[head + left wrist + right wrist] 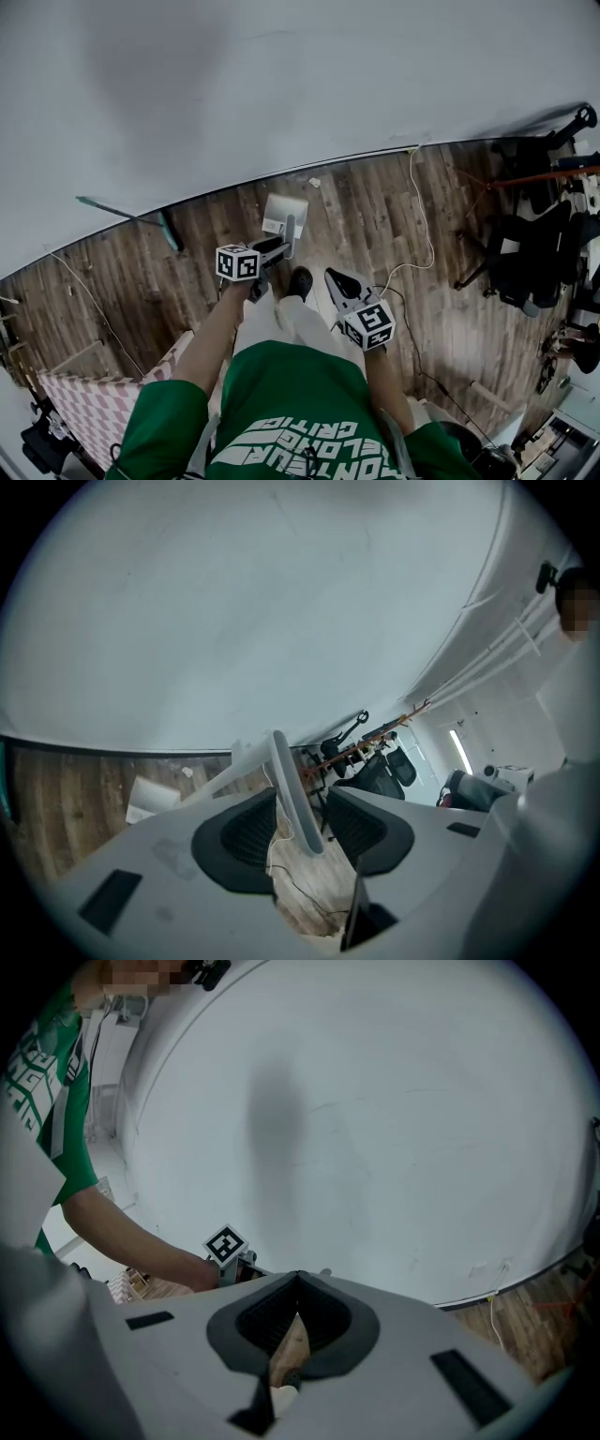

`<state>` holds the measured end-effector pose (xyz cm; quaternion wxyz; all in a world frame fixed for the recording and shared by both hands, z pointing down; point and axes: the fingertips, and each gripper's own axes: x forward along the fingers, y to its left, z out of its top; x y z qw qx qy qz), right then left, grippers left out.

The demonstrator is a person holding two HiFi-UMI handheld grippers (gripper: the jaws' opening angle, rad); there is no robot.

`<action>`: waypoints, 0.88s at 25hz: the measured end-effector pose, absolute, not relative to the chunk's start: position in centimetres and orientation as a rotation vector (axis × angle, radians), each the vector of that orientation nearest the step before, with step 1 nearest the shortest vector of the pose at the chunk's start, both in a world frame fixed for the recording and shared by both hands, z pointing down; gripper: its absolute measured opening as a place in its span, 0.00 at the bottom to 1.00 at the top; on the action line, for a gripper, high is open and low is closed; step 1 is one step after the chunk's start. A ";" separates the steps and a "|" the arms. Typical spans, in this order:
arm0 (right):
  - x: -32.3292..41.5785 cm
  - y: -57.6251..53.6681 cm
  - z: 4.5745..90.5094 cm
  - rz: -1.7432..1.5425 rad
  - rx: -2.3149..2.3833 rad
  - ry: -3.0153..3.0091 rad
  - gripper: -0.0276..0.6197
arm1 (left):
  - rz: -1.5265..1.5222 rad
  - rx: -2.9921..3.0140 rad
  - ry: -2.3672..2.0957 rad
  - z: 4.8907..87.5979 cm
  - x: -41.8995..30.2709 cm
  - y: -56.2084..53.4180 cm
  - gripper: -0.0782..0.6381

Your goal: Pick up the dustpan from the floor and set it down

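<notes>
A white dustpan (282,214) lies on the wooden floor close to the wall, its handle (291,236) pointing back at me. My left gripper (277,249) sits at that handle. In the left gripper view the pale handle (296,799) runs between the two dark pads (246,834), with a gap on each side, so the jaws stand open around it. My right gripper (334,278) hangs to the right, above the floor and apart from the dustpan. Its jaws (298,1283) meet at the tips with nothing in them.
A green-headed tool (167,229) leans at the wall on the left. A white cable (424,225) runs across the floor boards. Black chairs and stands (527,255) crowd the right side. A pink checked mat (89,405) lies at lower left. My black shoe (300,280) is just behind the dustpan.
</notes>
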<state>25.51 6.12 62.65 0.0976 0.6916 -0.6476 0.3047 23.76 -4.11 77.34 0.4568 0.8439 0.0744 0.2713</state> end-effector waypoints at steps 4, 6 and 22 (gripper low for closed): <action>25.4 6.5 62.8 0.913 2.076 -1.876 0.05 | 0.657 2.002 0.226 78.1 24.2 -3.8 0.33; 25.4 6.6 62.9 0.919 2.089 -1.858 0.05 | 0.652 1.973 0.245 78.5 24.5 -3.6 0.33; 24.4 7.4 63.8 0.962 2.129 -1.772 0.05 | 0.574 1.803 0.399 78.5 26.0 -2.1 0.33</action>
